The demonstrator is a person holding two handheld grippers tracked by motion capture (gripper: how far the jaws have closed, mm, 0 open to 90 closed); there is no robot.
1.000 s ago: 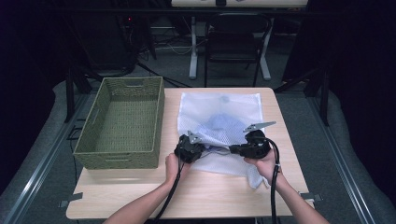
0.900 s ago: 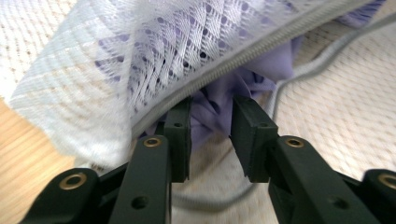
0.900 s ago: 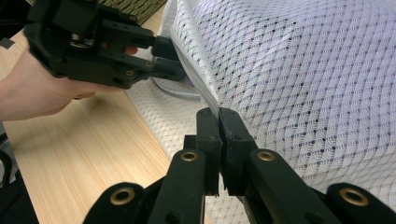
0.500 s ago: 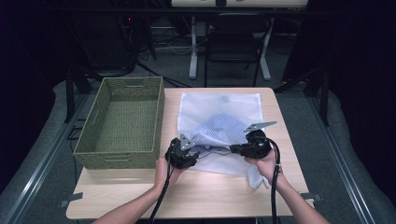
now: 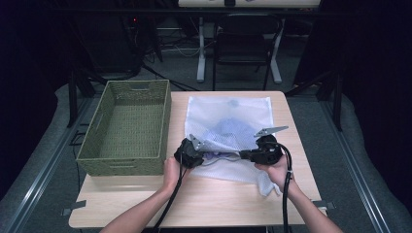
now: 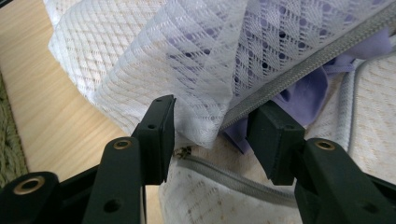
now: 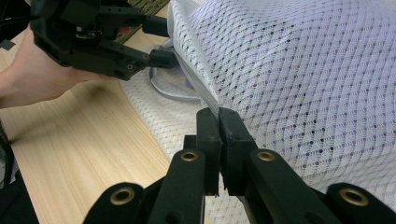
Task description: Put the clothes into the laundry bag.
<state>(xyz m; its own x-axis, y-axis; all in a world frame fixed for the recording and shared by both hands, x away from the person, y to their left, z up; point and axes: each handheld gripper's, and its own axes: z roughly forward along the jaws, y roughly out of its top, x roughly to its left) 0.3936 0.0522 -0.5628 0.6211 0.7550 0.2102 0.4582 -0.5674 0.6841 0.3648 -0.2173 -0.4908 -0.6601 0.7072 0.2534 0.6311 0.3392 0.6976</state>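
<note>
A white mesh zip bag (image 5: 228,114) lies on the table with a purple garment (image 5: 226,128) inside it. My right gripper (image 5: 241,154) is shut on the bag's upper zip edge (image 7: 205,100) and holds that flap lifted. In its own view my right gripper (image 7: 218,116) shows the pads pinched on the mesh (image 7: 303,70). My left gripper (image 5: 203,151) faces it from the left. My left gripper (image 6: 212,130) has been opening and then closing a little. Its jaws stand apart with the raised flap (image 6: 187,56) and grey zipper (image 6: 299,65) between them, not pinched. Purple cloth (image 6: 303,93) shows in the opening.
A green woven basket (image 5: 124,160) stands on the table's left half, beside my left hand. Bare wood of the table (image 5: 194,204) lies in front of the bag. A chair and desk legs stand beyond the far edge.
My left gripper drew back a little to the left, then returned to the bag's edge, and its jaws now stand wider. The right gripper keeps its hold and has not moved.
</note>
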